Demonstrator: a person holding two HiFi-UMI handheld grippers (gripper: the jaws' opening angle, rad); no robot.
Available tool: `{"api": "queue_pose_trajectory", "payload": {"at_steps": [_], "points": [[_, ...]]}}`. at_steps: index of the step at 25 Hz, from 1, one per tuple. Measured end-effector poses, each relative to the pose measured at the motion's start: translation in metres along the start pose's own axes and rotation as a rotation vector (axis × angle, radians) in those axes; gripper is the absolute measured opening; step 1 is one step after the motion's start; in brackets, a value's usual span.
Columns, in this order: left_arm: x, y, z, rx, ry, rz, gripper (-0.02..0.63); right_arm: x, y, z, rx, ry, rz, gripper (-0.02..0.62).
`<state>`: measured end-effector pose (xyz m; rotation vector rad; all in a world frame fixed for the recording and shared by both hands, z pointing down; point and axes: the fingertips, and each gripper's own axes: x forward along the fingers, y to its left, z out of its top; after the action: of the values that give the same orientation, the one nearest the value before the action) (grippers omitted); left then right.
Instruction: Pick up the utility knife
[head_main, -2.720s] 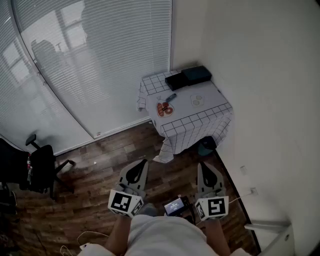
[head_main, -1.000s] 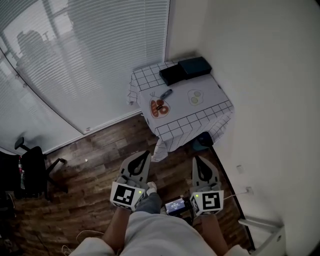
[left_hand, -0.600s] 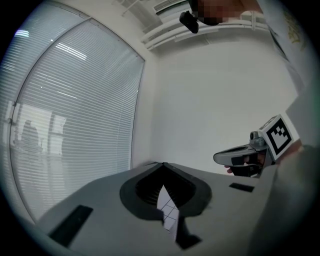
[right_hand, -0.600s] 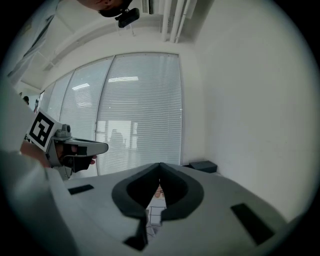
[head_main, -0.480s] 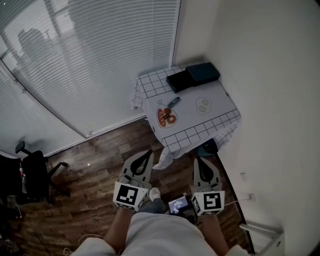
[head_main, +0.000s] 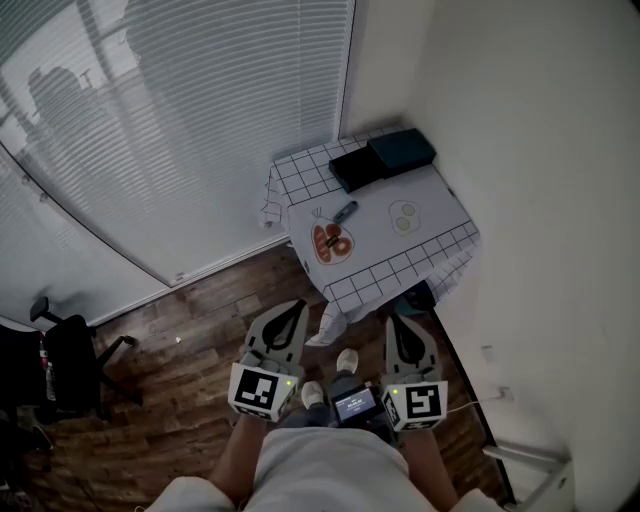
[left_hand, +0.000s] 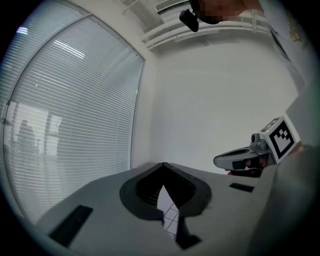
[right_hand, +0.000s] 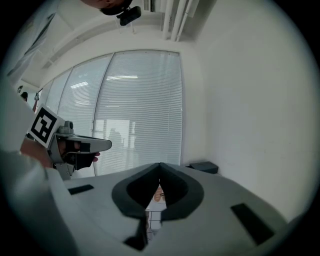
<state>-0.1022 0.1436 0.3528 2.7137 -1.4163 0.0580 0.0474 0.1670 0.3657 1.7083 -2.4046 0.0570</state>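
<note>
The utility knife (head_main: 344, 212), a slim blue-grey tool, lies on the small table with the checked cloth (head_main: 400, 262) in the corner, next to an orange printed patch (head_main: 330, 242). Both grippers are low in the head view, held side by side and pointing at the table, a good way short of the knife. My left gripper (head_main: 292, 306) is shut with nothing in it; its jaws meet at the tip (left_hand: 163, 165). My right gripper (head_main: 397, 320) is also shut and empty (right_hand: 160, 166). Between each pair of jaws only a sliver of the cloth (left_hand: 169, 212) shows.
Two dark flat boxes (head_main: 358, 168) (head_main: 402, 152) lie at the table's far end against the wall. Blinds (head_main: 200, 130) cover the window on the left, and a white wall (head_main: 540, 200) runs along the right. A black office chair (head_main: 65, 360) stands at the far left on the wooden floor.
Both grippers have moved forward together toward the table, so their tips now sit near the hanging edge of the cloth. Their jaws have stayed shut.
</note>
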Motion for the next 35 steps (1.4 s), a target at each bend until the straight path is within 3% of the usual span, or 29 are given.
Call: {"api": "queue_pose_trajectory", "payload": {"at_steps": [14,26,35], "points": [[0.062,0.021,-0.004,0.01,0.022,-0.028,0.007,0.067,-0.029,0.007,-0.016,-0.007,0.03,0.006],[0.16,0.063,-0.001,0.028,0.066,0.063,0.006,0.161,-0.085,0.007,-0.012,0.014,0.113,0.006],[0.199,0.078,0.0,0.048,0.072,0.087,0.008,0.202,-0.104,0.007,-0.018,0.016,0.156,0.006]]}}
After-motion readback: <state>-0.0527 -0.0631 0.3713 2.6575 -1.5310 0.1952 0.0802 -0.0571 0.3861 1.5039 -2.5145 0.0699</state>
